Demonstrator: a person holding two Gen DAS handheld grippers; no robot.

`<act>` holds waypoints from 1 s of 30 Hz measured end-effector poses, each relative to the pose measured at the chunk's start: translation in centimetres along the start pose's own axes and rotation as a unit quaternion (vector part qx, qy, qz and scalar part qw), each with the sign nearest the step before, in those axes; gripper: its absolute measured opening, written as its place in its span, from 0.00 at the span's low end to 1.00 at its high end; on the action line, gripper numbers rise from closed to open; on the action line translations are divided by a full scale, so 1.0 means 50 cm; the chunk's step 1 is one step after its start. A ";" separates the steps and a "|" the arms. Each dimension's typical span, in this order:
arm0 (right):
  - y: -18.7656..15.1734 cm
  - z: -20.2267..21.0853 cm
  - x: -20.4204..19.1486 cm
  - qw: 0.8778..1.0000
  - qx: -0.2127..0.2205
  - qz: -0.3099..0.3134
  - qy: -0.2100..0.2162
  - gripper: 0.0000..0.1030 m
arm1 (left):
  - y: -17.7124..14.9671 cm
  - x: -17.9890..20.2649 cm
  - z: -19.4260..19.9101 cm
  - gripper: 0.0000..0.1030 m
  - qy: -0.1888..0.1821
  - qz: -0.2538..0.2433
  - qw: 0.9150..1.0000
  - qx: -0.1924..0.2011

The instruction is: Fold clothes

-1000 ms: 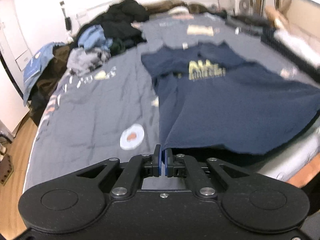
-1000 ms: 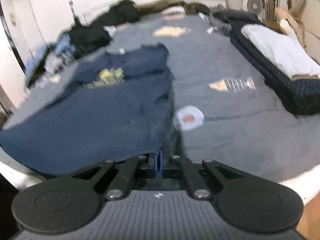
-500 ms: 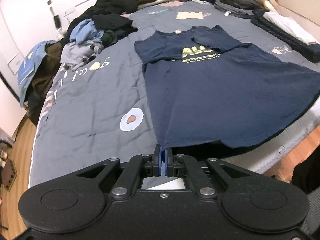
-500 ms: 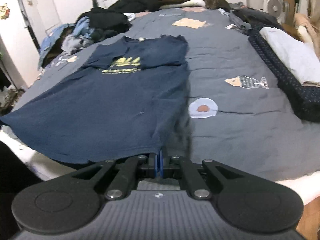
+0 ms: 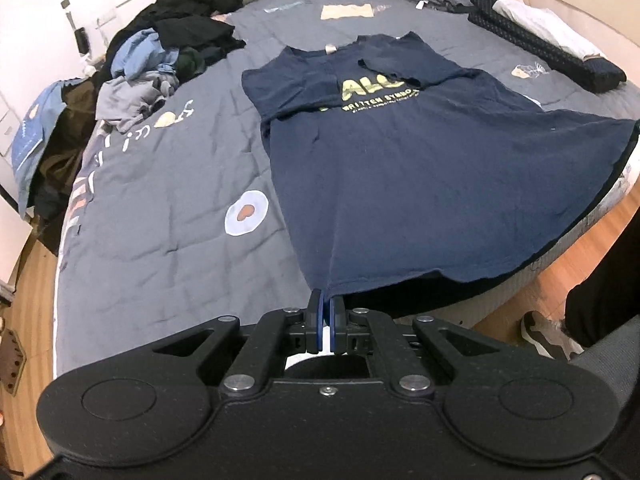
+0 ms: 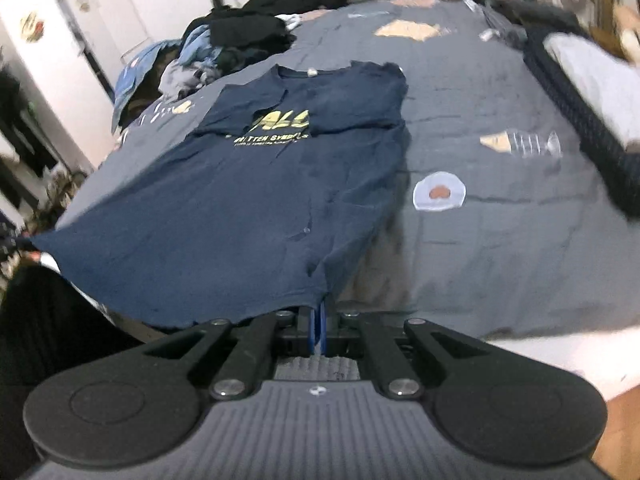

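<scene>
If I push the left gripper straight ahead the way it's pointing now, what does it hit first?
The navy T-shirt itself: the left gripper is already shut on its hem corner, so going forward would push that fabric up the grey bedspread. Nothing else seems to lie in that line, though depth is hard to judge.

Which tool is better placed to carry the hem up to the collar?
Neither alone. The left tool and the right tool each pinch one hem corner of the shirt, so both must lift together.

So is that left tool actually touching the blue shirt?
Touching. In the left wrist view, the left tool is shut on the navy T-shirt's hem corner.
</scene>
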State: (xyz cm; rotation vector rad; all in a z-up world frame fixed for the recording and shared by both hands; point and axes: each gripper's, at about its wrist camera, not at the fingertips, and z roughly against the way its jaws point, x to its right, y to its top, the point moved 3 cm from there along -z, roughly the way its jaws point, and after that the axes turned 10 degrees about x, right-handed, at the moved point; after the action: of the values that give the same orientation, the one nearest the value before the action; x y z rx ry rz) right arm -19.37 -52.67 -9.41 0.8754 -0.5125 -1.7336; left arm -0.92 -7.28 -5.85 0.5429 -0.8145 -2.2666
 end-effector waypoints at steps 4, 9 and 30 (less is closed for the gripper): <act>0.024 -0.020 0.011 0.999 0.009 -0.034 0.014 0.02 | 0.029 -0.023 -0.035 0.03 -0.001 0.005 1.000 -0.003; 0.093 -0.077 0.029 0.998 0.013 -0.056 0.021 0.02 | 0.097 -0.059 -0.096 0.03 0.003 0.001 1.000 -0.005; 0.526 -0.514 0.201 0.996 0.051 -0.062 -0.030 0.02 | 0.552 -0.265 -0.587 0.03 0.105 -0.048 0.993 0.015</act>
State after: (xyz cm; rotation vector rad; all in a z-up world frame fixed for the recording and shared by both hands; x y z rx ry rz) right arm 15.20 -68.77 -10.21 0.9454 -0.6013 -1.8653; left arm 37.09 -26.07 -6.23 0.8354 -0.7307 -2.2380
